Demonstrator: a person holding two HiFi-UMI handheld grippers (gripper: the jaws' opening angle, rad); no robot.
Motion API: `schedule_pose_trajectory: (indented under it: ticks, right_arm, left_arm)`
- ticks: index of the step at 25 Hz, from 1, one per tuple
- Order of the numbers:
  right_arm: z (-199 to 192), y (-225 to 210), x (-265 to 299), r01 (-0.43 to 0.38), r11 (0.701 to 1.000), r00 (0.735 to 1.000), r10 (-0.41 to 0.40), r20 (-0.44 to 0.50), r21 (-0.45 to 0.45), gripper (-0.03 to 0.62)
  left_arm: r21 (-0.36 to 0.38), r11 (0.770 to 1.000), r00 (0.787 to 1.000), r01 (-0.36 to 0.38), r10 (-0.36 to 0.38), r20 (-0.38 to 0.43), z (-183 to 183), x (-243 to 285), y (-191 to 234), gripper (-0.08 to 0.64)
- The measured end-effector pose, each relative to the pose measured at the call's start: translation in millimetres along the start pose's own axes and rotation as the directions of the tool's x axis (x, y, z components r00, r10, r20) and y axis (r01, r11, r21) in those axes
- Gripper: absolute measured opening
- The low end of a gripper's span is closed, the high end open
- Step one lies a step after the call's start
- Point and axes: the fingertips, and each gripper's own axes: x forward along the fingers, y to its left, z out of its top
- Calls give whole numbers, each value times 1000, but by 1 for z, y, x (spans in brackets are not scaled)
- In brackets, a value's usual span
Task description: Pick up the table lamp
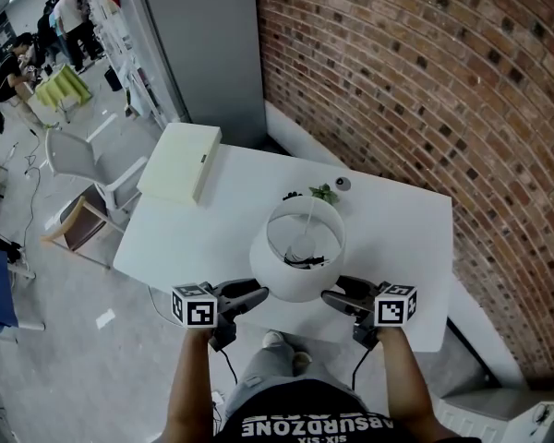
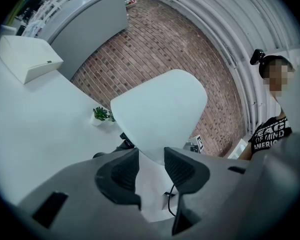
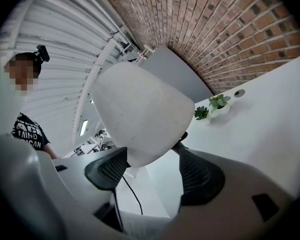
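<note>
Behind everything, a rough red brick wall (image 1: 425, 81) with pale mortar lines. Below it, a smooth white rectangular table (image 1: 194, 238), matte and flat. On its far left corner, a cream box (image 1: 178, 161), slab-shaped with square edges.

Near the middle of the table's front edge, the table lamp (image 1: 295, 286): stands upright, long axis vertical, open top facing straight up into the head view. White shade (image 3: 140, 109) shaped as a tapered drum, narrower at the top than at the bottom, with a matte, faintly grainy skin; inside, a thin pale stem and dark fittings.

At the shade's left, the left gripper (image 2: 151, 156): grey moulded plastic, dark ribbed pads, jaws apart with the shade's lower rim right at their tips and no clamp on it. At the shade's right, the right gripper (image 3: 153, 151): jaws spread wide around the shade's lower part, not pressed shut on it.

Beyond the lamp, a small green potted plant (image 1: 323, 192), and just beside it a small round grey object (image 1: 342, 184). Below the right jaws, a thin black cord (image 3: 132, 191).
</note>
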Motion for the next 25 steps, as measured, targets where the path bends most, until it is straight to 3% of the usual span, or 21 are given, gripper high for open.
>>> schedule_pose_trajectory:
  ticks: [9,14,17,25]
  right_arm:
    - [36,-6,-16,-97,989,980,76,185,108,301]
    - [37,-2,-10,-194,959,969,153,195,209,301]
    - [35,-1,-6,-251,937,957,202,209,244,301]
    - [30,-2,-3,-259,932,960,218,178,254,279]
  left_arm:
    - [17,999,999,-36,37,-18,2,-9,7,160]
    - [5,999,999,-41,41,-1,5,-11,8,143]
    - [-40,999,999,-31,32,32,10,-14,12,143]
    - [-118,993,996,13,-2,88,20,-17,19,143]
